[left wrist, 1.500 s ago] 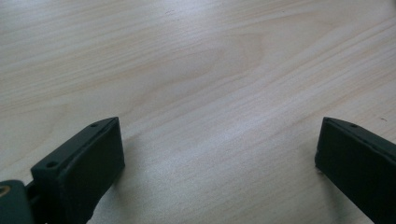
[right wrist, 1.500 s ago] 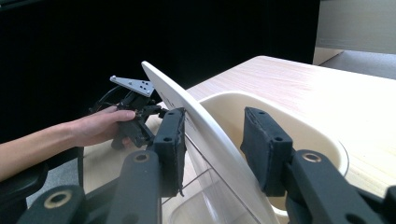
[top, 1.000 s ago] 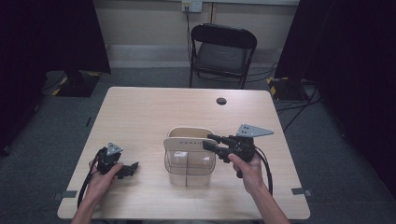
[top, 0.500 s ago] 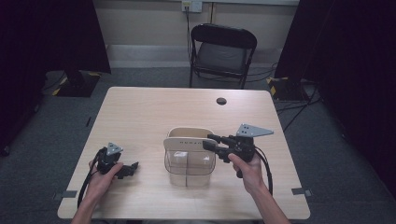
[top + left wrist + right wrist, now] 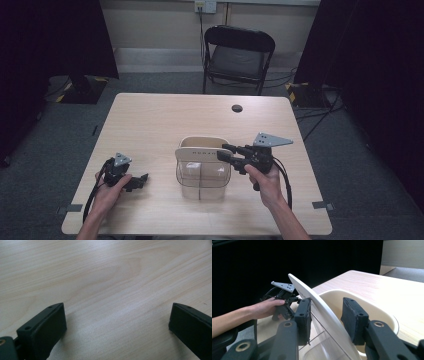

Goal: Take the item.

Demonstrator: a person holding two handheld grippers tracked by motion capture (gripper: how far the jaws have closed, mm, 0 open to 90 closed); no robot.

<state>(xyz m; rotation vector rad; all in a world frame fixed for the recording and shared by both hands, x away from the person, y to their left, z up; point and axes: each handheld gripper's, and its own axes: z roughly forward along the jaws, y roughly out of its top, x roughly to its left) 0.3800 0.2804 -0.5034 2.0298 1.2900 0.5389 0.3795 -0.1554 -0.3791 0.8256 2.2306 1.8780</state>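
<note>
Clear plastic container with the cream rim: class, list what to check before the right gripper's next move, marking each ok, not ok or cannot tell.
1. White flat panel stands between the right gripper jaws: ok.
2. Both jaws press on the panel: not ok, one stands apart.
3. Clear plastic container upright on the light wooden table: ok.
4. Left gripper open, nothing between its jaws: ok.
5. Panel fixed to the container: cannot tell.

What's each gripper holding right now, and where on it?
Nothing is clamped. The right gripper has its jaws open astride the raised white lid; the left gripper is open over the table.
</note>
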